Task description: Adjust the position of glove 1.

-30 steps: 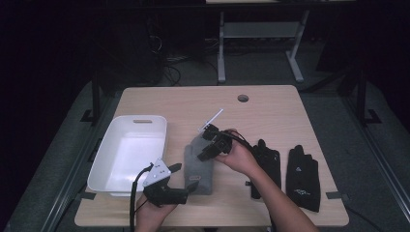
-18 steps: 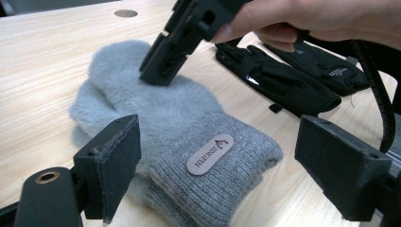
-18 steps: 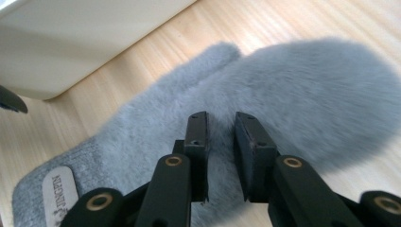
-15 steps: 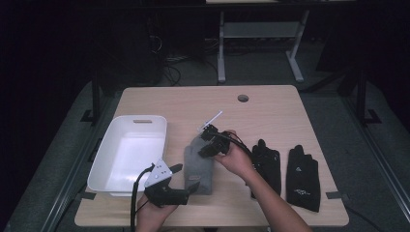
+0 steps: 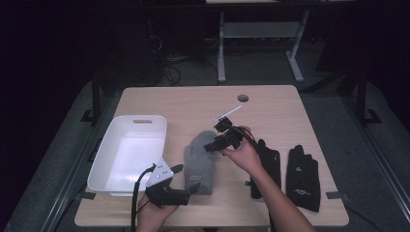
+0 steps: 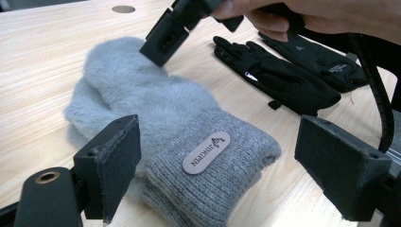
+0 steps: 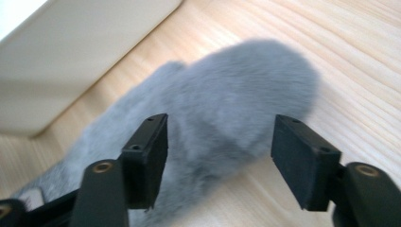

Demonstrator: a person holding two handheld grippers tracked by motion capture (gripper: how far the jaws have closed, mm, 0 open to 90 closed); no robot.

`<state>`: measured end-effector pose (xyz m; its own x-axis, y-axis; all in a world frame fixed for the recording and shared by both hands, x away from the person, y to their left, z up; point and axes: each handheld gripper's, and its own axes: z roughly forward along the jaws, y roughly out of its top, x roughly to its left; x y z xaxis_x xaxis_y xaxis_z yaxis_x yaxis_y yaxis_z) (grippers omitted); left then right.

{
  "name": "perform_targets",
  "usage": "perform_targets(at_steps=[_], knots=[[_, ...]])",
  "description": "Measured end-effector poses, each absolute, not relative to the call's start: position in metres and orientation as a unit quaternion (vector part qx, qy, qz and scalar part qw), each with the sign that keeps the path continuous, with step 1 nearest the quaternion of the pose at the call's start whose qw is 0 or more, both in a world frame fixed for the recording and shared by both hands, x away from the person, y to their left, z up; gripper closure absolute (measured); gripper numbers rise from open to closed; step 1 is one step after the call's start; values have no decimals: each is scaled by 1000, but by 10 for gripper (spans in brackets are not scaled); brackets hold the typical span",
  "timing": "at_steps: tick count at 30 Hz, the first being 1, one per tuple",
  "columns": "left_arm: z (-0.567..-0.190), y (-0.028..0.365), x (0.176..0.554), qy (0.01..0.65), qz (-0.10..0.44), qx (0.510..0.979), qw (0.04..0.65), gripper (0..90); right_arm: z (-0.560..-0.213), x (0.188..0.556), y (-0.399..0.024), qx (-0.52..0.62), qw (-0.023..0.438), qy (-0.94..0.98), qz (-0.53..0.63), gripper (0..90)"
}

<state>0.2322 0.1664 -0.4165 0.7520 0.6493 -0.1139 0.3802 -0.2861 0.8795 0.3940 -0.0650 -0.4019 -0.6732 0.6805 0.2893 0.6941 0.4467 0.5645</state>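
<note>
Showing label point(image 6: 206, 152) on grey mitten point(image 6: 156, 113)

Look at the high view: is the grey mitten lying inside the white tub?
No, the grey mitten lies flat on the wooden table, just beside the white tub, which holds nothing.

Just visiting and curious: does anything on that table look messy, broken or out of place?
Nothing stands out. The fluffy grey mitten lies flat beside the empty white plastic tub, and two black gloves lie neatly side by side on the wooden table.
</note>
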Motion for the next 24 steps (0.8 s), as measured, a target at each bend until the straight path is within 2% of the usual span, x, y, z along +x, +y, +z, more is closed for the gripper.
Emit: perform_targets(at_steps=[3, 11, 22, 24], knots=[[-417, 167, 232, 326, 134, 789, 503, 152, -408, 404, -72, -430, 30, -834, -344, 313], [-417, 166, 233, 324, 132, 790, 503, 152, -432, 428, -73, -486, 83, -795, -352, 279], [-416, 166, 232, 324, 130, 790, 505, 152, -454, 441, -55, -504, 122, -781, -349, 268], [-415, 166, 232, 324, 131, 789, 506, 152, -458, 442, -54, -507, 134, -777, -349, 295]])
